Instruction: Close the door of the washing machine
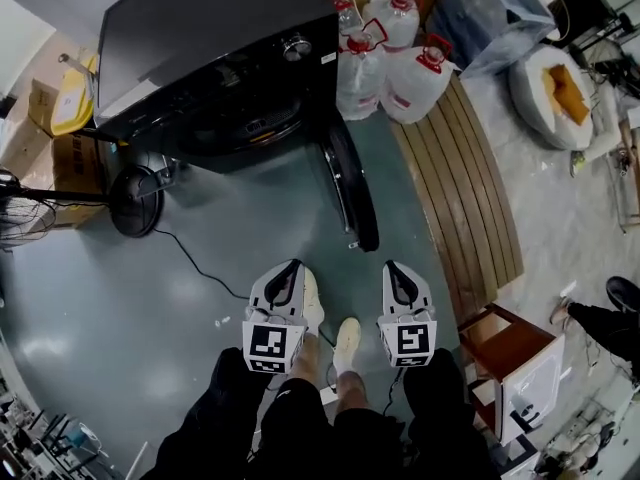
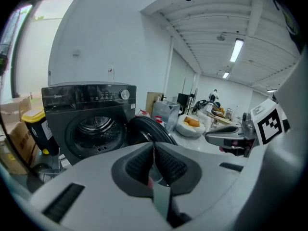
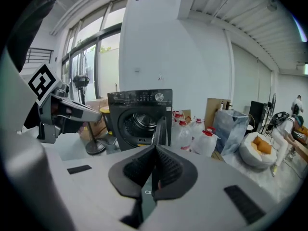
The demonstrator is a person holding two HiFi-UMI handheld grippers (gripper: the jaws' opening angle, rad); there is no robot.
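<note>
Facing a dark front-loading washing machine [image 1: 215, 58] that stands on a grey-green floor [image 1: 120, 298], a person is seen from above holding two grippers side by side over the feet. The left gripper [image 1: 291, 266] and the right gripper [image 1: 393, 266] both point toward the machine; in each gripper view the ribbed pads are pressed together with nothing held between them. The round door [image 1: 350, 183] is swung fully open at the right of the drum opening [image 2: 96, 129] and is seen edge-on, projecting toward the person. Neither gripper touches it, and in the gripper views it appears to lie some way ahead of the jaws. Clear water jugs with red caps [image 1: 390, 63] are grouped just right of the machine, beside a slatted wooden panel [image 1: 470, 178]. A fan base [image 1: 135, 200] stands at the left.
</note>
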